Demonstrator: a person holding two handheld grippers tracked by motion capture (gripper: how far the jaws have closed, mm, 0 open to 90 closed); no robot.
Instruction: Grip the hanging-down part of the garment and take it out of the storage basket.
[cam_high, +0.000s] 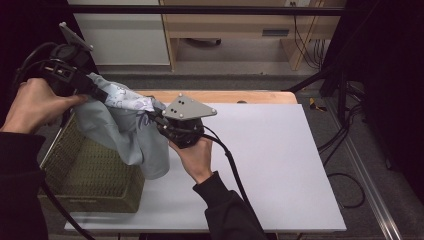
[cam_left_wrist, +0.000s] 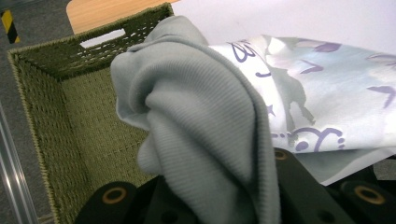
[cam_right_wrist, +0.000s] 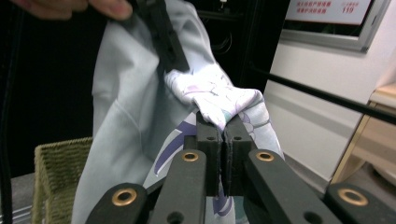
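Clearly both sets of jaws are clamped on the pale grey ribbed garment with purple print (cam_high: 131, 131), stretched from left gripper (cam_high: 98, 91) at upper left down to right gripper (cam_high: 159, 122), hanging over the green woven basket (cam_high: 95, 175) at the table's (cam_high: 280, 165) left.

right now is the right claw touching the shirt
Touching. The right gripper view shows the right claw shut on a fold of the shirt, the cloth pinched between its jaws.

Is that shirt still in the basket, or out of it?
Out. The shirt hangs in the air between both tools, above the basket, whose inside looks empty in the left gripper view.
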